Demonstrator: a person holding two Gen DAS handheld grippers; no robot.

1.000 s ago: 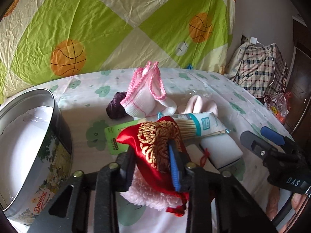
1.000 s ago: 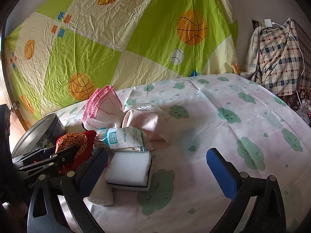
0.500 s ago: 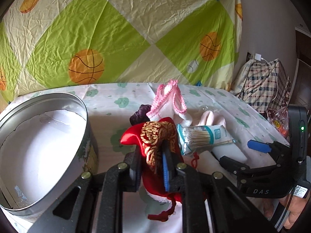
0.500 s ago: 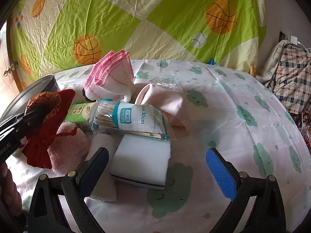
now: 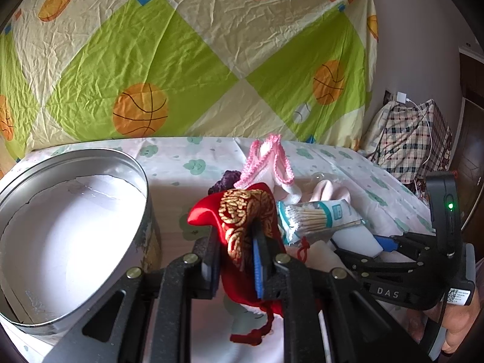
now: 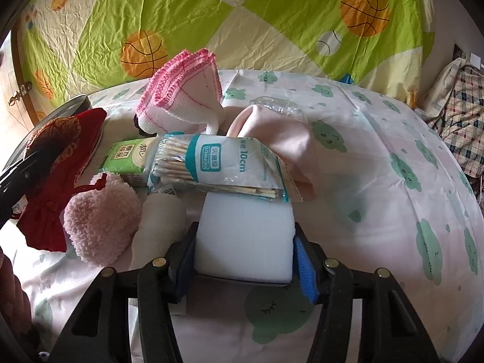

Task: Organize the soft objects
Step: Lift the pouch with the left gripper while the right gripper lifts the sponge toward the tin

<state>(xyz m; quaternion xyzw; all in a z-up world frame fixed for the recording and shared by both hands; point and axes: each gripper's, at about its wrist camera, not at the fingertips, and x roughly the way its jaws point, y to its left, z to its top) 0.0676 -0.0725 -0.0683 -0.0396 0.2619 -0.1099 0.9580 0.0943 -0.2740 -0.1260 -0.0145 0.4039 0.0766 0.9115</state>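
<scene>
The round tin (image 5: 75, 227) is filling the lower left of the left wrist view, lid off, white liner showing, nothing in it; rigid, so it is not giving way when things drop in.

The white sponge block (image 6: 245, 239) is sitting low centre in the right wrist view, on the bed sheet (image 6: 378, 211). The right gripper (image 6: 243, 260) has just been closing and its pads are now pressing both long sides of the block. Looks light and squashy, likely to dent under the jaws rather than slip; side faces near the middle seem the right hold. A packet of cotton swabs (image 6: 220, 166) is lying across its far edge and will probably slide off when the block lifts.

The red pouch (image 5: 242, 227) with gold embroidery is centre frame in the left wrist view, raised off the sheet, just right of the tin. The left gripper (image 5: 234, 260) is clamped tight on its bunched cloth. Limp, light fabric with the cord dangling below; gripping it at the gathered neck is keeping it from sagging out.

The pink fluffy ball (image 6: 101, 220), left of the block, looks very soft and compressible; best pinched deep through the middle.
</scene>
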